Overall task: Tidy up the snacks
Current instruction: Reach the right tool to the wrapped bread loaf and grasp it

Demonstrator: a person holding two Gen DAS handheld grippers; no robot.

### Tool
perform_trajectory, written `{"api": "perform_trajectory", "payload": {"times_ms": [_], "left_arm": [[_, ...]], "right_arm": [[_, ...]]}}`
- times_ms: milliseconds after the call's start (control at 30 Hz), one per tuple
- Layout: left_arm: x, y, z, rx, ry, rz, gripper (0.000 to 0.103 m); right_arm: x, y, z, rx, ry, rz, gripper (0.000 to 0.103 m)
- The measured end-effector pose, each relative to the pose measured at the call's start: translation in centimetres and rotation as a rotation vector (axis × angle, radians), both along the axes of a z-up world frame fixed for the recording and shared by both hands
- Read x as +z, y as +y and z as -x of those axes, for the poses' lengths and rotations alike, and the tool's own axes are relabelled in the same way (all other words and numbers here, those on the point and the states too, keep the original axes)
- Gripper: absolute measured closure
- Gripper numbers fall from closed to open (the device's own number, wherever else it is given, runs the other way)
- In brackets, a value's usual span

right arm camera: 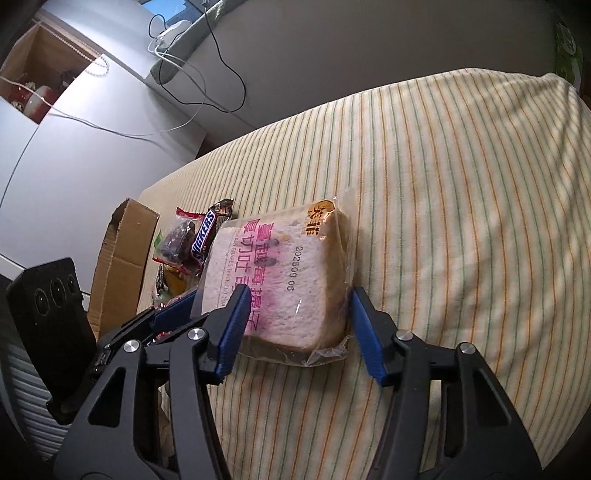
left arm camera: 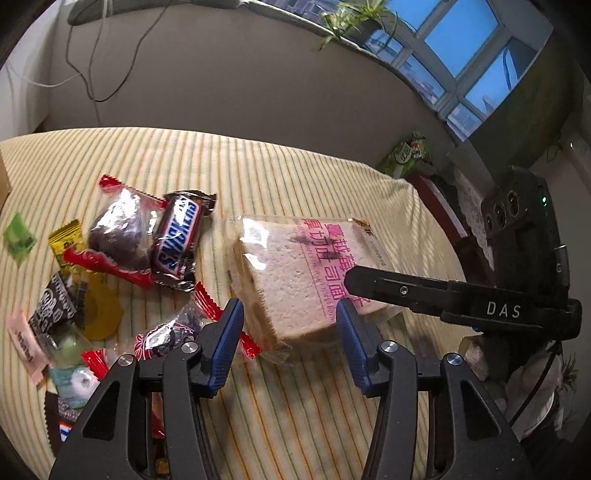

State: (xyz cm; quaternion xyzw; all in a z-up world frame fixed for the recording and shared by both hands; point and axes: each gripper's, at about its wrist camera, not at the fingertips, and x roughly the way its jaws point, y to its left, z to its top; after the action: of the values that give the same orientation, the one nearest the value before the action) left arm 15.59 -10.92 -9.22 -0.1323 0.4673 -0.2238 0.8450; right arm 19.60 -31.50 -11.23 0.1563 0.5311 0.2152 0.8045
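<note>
The clear-wrapped slab of thick white toast with pink printed lettering [left arm camera: 295,273] lay flat on the yellow striped bedcover [left arm camera: 295,170], set a little apart from the heap of smaller snacks. Both grippers had come to it at once, probably because the pack is wide and soft and one grip might buckle it. The left gripper [left arm camera: 290,332] straddled the near edge with its blue pads [left arm camera: 231,343] spread to either side; whether they pressed the wrapper could not be told. In the right wrist view, the right gripper [right arm camera: 297,325] bracketed the same pack from its other end, one pad over the printed face and the other just beside the crust, again with no clear sign of a firm pinch. No earlier frame is given, so nothing of jaw motion is told.

The brown Snickers bar [left arm camera: 177,240] leaned against a red-edged clear packet holding a dark cake [left arm camera: 118,232], with small yellow, green and pink sweets scattered around them. An open brown cardboard box [right arm camera: 122,258] stood beyond the heap, likely the place meant for sorting.

The bed sat against a grey wall with trailing cables [left arm camera: 96,66], under a sunlit window with potted greenery [left arm camera: 354,18].
</note>
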Motion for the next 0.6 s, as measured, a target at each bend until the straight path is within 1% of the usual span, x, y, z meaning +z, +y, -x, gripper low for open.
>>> {"api": "perform_trajectory", "payload": {"times_ms": [100, 167, 333, 600], "left_arm": [[0.1, -1.0, -0.1, -0.027, -0.015, -0.039, 0.053], [0.1, -1.1, 0.0, -0.038, -0.023, -0.049, 0.053], [0.5, -1.3, 0.5, -0.052, -0.052, -0.056, 0.053], [2.0, 0.1, 1.6, -0.034, -0.088, -0.038, 0.053]], "right_arm": [[0.2, 0.5, 0.0, 0.011, -0.013, 0.03, 0.048], [0.3, 0.8, 0.0, 0.016, -0.017, 0.046, 0.049], [1.2, 1.2, 0.4, 0.023, -0.035, 0.076, 0.051], [3.2, 2.6, 1.1, 0.049, -0.083, 0.095, 0.051]]}}
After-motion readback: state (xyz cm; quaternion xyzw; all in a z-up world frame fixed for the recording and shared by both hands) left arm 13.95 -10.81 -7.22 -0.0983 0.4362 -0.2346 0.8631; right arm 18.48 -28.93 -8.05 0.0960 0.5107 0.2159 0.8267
